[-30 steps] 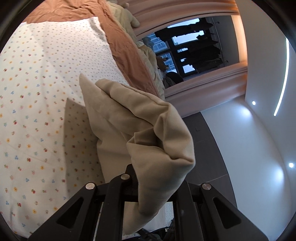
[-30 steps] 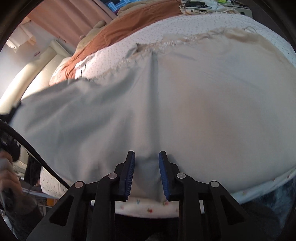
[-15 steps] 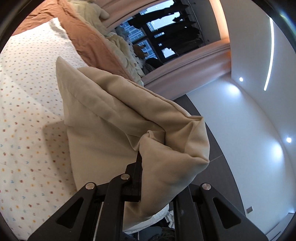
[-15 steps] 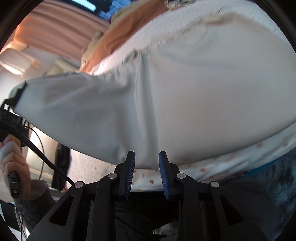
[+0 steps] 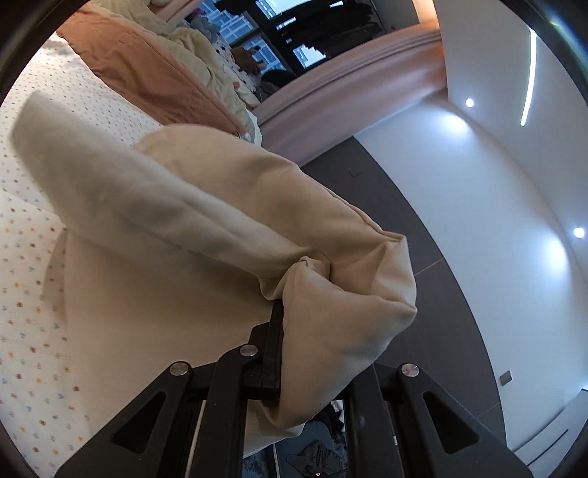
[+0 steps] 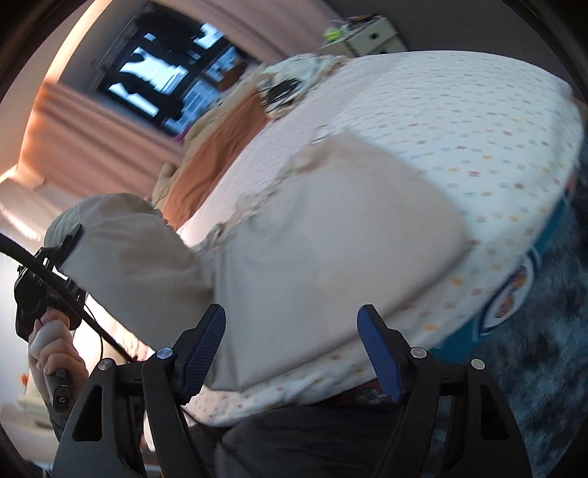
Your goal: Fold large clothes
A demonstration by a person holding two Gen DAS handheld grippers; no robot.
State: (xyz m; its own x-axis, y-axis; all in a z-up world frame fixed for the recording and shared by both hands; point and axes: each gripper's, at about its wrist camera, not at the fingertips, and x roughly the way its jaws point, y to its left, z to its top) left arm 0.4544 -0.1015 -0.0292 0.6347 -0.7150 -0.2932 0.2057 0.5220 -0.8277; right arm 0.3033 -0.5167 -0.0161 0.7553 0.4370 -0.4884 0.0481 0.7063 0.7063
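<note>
— so, what do you see from the left wrist camera?

— i see my left gripper [image 5: 294, 331] closed on a bunched corner of the beige garment [image 5: 176, 257]. the cloth wraps over the fingers, so only one black finger [image 5: 273, 353] shows beside the fold. the held part is lifted above the bed and the rest runs down to the dotted bedsheet [image 5: 33, 331]. behind it lies an orange-brown blanket [image 5: 147, 70], and further back a dark window [image 5: 294, 33].

— and the right side?

— my right gripper [image 6: 294, 353] stands wide open, the two blue pads [image 6: 204, 349] well apart, and it holds nothing. between and beyond the pads i see the beige garment [image 6: 330, 250] spread flat on the dotted bedsheet [image 6: 477, 121], near the front edge of the bed. the picture is blurred, so small details i cannot tell.

— do you see the other gripper from there?

— yes, at the left edge. a hand [image 6: 51, 353] holds the handle, and the left gripper [image 6: 68, 250] has one end of the garment raised, so this end hangs in the air while the rest lies on the bed.

— anything under the bed edge?

— a teal band with a round picture [image 6: 514, 294] on the side of the bed, and a dark fluffy rug [image 6: 544, 349] below.
</note>
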